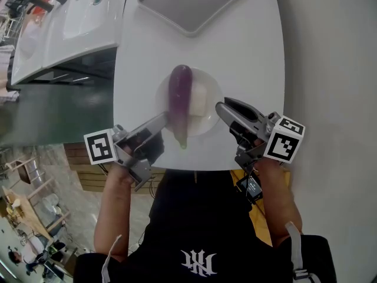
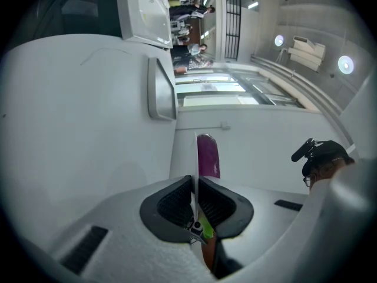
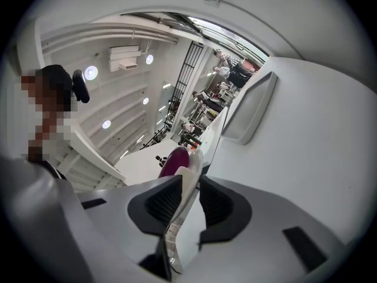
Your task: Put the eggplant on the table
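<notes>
Left gripper (image 1: 160, 121) fingers are clamping the plate (image 1: 207, 79) rim; right gripper (image 1: 222, 108) fingers are straddling it loosely. One-sided support is probably risking the eggplant (image 1: 179, 96) rolling off.

The surface (image 1: 253, 52) is a plain white top with rounded corners. Its near edge runs just in front of the person, and its right side borders a pale floor. At the far end a shallow grey tray (image 1: 194, 2) with rounded corners lies flat on it, turned at an angle to the surface's edges and partly cut off by the top of the head view. Well apart from the tray, close to the near edge and about midway across, is a round white plate (image 1: 161, 96). It sits low over the surface, but whether it rests there or is just above cannot be told.
</notes>
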A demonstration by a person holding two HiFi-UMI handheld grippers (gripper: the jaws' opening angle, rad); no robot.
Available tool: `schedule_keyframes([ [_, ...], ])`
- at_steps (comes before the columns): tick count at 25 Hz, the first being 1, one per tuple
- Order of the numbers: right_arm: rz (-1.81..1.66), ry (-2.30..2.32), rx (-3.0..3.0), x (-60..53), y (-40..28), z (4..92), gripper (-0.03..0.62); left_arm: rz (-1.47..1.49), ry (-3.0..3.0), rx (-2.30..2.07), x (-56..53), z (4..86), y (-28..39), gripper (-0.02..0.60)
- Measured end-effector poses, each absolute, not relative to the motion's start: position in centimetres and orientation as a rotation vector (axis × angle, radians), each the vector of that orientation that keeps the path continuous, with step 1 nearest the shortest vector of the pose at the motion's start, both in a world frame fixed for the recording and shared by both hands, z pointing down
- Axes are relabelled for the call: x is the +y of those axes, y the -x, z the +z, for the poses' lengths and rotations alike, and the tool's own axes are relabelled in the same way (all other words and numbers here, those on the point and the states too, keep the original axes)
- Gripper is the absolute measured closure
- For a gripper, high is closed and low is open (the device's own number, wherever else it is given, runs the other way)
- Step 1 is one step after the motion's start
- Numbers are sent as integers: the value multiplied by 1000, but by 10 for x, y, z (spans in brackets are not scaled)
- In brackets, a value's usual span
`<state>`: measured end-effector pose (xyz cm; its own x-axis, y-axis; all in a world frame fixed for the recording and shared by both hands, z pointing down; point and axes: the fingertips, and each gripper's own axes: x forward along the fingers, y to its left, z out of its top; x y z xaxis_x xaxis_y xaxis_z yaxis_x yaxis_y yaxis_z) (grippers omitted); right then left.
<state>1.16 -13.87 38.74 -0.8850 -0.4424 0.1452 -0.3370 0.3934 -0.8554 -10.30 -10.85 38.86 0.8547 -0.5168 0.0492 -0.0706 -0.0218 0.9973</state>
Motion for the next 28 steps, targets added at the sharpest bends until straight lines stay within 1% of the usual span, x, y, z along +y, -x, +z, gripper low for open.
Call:
schedule_keyframes([
  [2,-1529,727,2520,-140,-13,390,534,-370,-1567,-480,-109,390,103,560],
  [16,-1661,828,2476,-140,-25,432,559,-247,-1560,-530,-112,434,93,561],
  [24,-1751,903,2421,-142,-24,434,568,-145,-1596,-582,-115,433,93,565],
  [28,-1785,931,2401,-139,-31,450,569,-82,-1623,-618,-114,447,89,565],
])
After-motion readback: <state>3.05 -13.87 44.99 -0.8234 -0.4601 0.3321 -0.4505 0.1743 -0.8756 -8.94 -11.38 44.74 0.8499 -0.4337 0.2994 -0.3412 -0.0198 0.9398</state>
